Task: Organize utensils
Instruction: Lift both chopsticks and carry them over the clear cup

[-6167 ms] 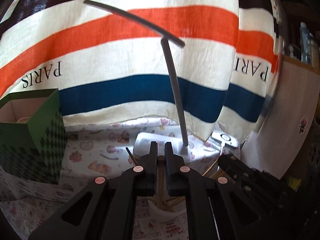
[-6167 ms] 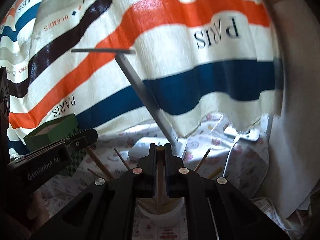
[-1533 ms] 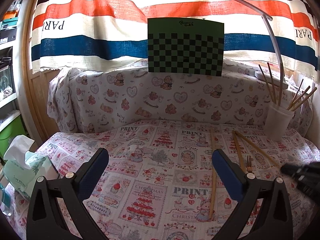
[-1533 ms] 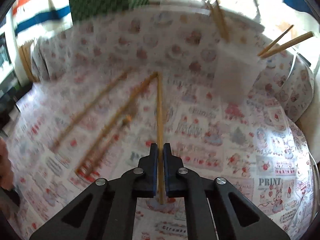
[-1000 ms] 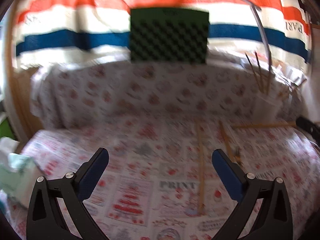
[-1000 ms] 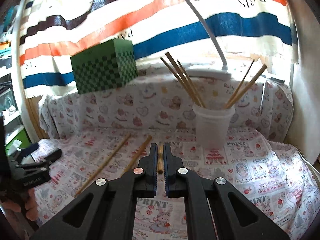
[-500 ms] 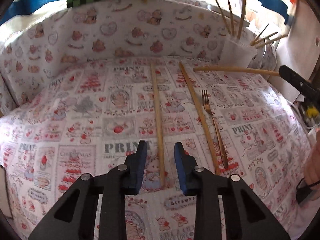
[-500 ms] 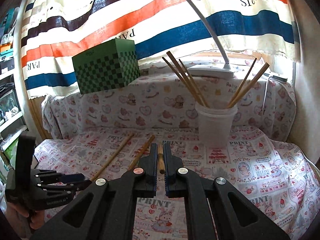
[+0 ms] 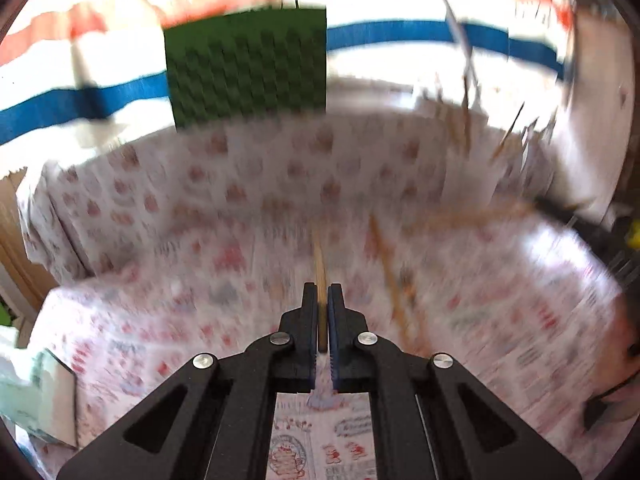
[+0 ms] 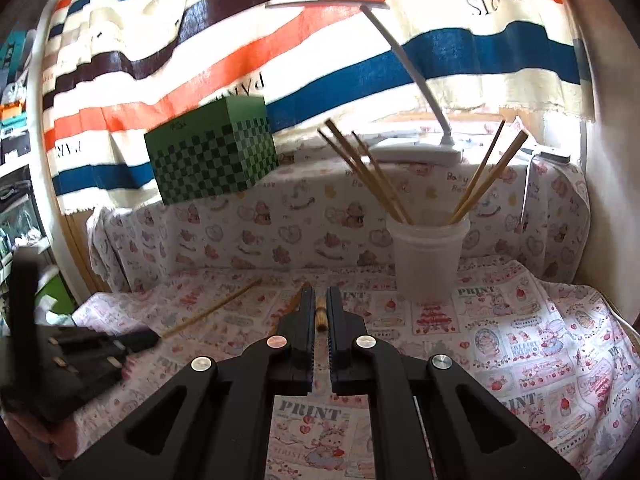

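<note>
Left gripper [image 9: 322, 322] is clenching a chopstick [image 9: 319, 258] lying lengthwise ahead; right gripper [image 10: 318, 322] is clenching another chopstick [image 10: 320, 314], nearer the cup [image 10: 428, 258].

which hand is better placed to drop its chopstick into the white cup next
Right. The right gripper already holds a chopstick and faces the white cup close ahead. The left gripper has just closed on its chopstick, farther from the cup.
</note>
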Available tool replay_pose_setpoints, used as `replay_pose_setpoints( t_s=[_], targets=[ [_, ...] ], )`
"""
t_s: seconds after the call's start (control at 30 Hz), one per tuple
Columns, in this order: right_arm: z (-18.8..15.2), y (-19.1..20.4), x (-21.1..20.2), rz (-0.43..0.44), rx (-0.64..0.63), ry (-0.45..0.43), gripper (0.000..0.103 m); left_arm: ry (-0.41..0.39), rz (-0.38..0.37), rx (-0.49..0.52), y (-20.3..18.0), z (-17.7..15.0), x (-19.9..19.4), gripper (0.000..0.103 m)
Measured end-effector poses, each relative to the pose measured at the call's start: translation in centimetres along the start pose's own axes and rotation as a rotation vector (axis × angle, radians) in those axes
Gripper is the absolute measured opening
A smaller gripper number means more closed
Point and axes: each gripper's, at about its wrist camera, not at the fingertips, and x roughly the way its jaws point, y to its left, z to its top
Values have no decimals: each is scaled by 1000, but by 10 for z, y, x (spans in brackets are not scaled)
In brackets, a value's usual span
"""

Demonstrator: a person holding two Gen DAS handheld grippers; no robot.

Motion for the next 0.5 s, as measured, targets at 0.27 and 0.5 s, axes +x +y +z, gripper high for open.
replay_pose_setpoints(
  t_s=[0.27,0.5],
  targets=[
    [21,-15,-9,13,55,-3,6,-134,-42,-8,3,44,-54,4],
    [59,-19,-39,-6,23,-47,6,-184,-28,-14,-7,72,-63,3]
  ],
)
